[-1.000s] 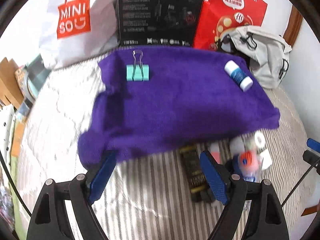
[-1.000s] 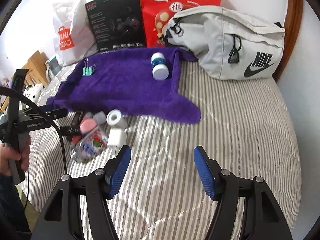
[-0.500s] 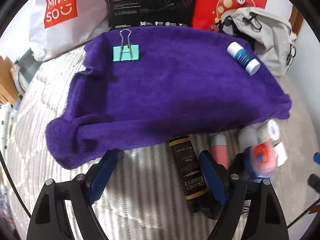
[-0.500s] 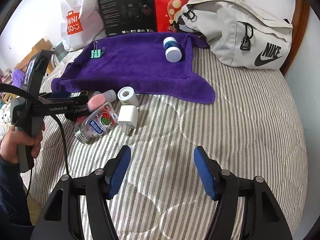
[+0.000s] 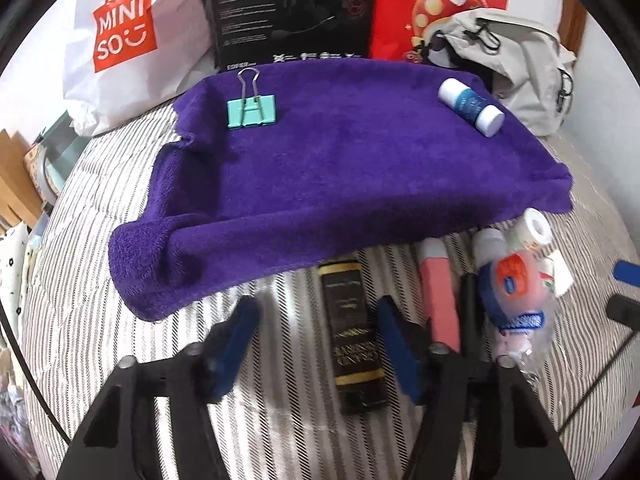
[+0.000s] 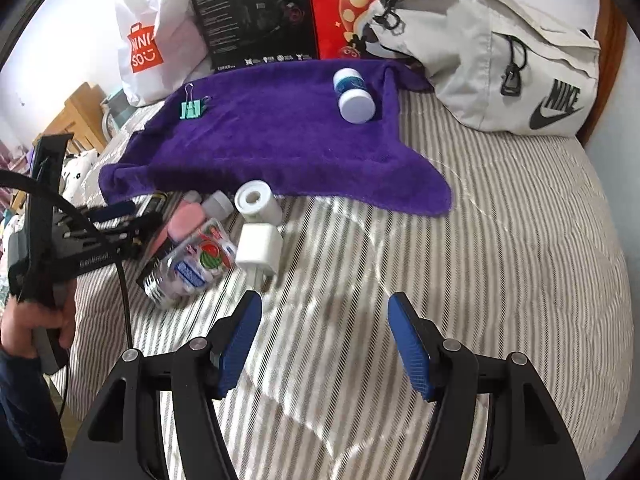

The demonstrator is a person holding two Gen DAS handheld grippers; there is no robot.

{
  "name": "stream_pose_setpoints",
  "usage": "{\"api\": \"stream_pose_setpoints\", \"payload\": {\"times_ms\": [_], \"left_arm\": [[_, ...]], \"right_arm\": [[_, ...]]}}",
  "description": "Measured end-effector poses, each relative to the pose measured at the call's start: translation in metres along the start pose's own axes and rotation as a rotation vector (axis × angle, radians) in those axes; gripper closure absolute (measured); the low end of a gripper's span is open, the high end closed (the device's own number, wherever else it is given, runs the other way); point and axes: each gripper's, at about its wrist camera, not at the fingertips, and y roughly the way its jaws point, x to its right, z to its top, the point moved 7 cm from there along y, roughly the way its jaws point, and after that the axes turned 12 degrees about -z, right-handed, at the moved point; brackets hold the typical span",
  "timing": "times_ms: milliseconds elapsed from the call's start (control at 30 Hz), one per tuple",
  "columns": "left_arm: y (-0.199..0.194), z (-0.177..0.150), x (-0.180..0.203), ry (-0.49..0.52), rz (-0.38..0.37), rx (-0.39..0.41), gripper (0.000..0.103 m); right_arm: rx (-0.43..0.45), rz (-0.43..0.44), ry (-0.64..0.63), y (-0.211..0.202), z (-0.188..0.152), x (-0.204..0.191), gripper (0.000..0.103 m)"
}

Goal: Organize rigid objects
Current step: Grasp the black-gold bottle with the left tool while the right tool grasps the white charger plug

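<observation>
Bright daylight, fisheye-warped edges, motion-blurred foreground in left view

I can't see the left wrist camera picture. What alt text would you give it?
Open left gripper with blue jaws hovers over a dark box on a striped bed. Ahead, a purple towel holds a teal clip and a blue-white bottle.

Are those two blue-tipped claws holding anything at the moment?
No. The left gripper is open, its fingers either side of the black and gold bottle lying on the bed, not clamped on it. The right gripper is open over bare striped bedding.
</observation>
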Motion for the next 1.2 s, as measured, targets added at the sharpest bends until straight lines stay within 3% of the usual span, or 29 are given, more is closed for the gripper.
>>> {"api": "stream_pose_setpoints", "payload": {"times_ms": [100, 133, 300, 600, 800, 1100, 1167, 1200], "left_arm": [[-0.005, -0.003, 0.005, 0.012, -0.008, 0.0, 0.077], [-0.006, -0.004, 0.006, 0.018, -0.007, -0.004, 0.079], [-0.009, -0.009, 0.006, 0.017, -0.015, 0.0, 0.08], [-0.013, -0.016, 0.007, 0.017, -0.025, -0.008, 0.08], [-0.014, -0.016, 0.006, 0.016, -0.025, -0.004, 0.08], [-0.016, -0.017, 0.002, 0.02, -0.006, 0.014, 0.08], [-0.017, -0.017, 0.001, 0.013, -0.023, 0.025, 0.08], [-0.018, -0.017, -0.001, 0.004, -0.036, 0.028, 0.081]], "right_arm": [[0.004, 0.034, 0.008, 0.006, 0.008, -0.008, 0.038], [0.003, 0.041, 0.01, 0.008, 0.009, -0.01, 0.038], [0.007, 0.078, 0.003, 0.018, 0.019, -0.028, 0.038], [-0.006, 0.021, -0.012, 0.047, 0.023, -0.038, 0.038], [0.037, -0.002, -0.062, 0.046, 0.021, -0.037, 0.061], [0.064, -0.069, -0.086, 0.049, 0.021, -0.028, 0.062], [0.067, -0.053, -0.08, 0.048, 0.02, -0.025, 0.065], [0.062, -0.05, -0.076, 0.047, 0.02, -0.023, 0.073]]}}
